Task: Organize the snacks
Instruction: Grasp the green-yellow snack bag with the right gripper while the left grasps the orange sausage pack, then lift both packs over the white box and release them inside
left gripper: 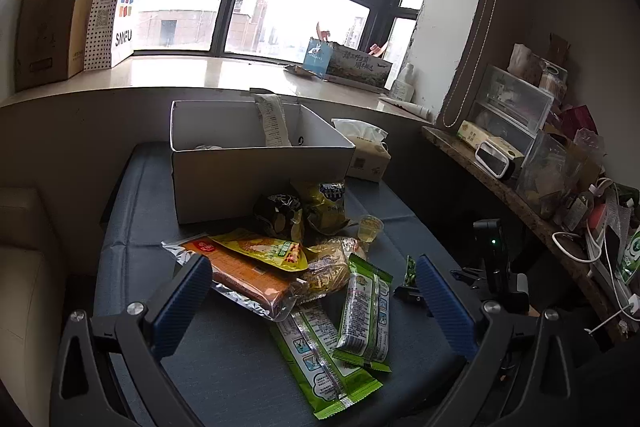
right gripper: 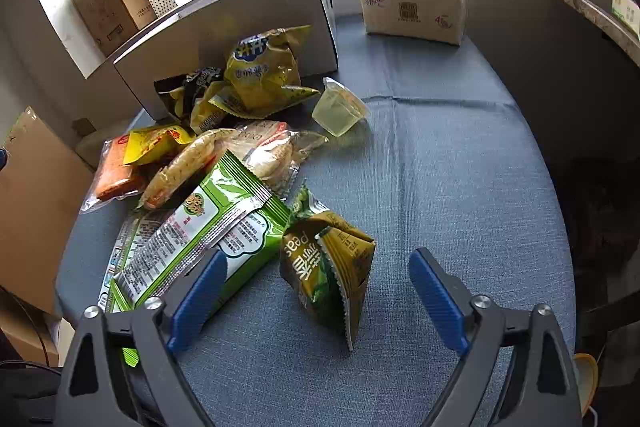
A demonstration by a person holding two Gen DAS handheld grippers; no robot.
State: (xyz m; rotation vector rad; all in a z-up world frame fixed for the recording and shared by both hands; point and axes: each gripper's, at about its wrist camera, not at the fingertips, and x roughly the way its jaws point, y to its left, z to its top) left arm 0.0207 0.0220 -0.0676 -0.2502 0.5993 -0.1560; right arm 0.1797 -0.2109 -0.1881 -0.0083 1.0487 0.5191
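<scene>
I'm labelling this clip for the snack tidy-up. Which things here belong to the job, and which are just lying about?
Part of the job:
- white box
- pea snack packet, between the open right gripper fingers
- green wafer packs
- orange cake pack
- jelly cup
- yellow chip bag

Lying about:
- tissue pack
- shopping bag
- cardboard box
- shelf clutter
</scene>
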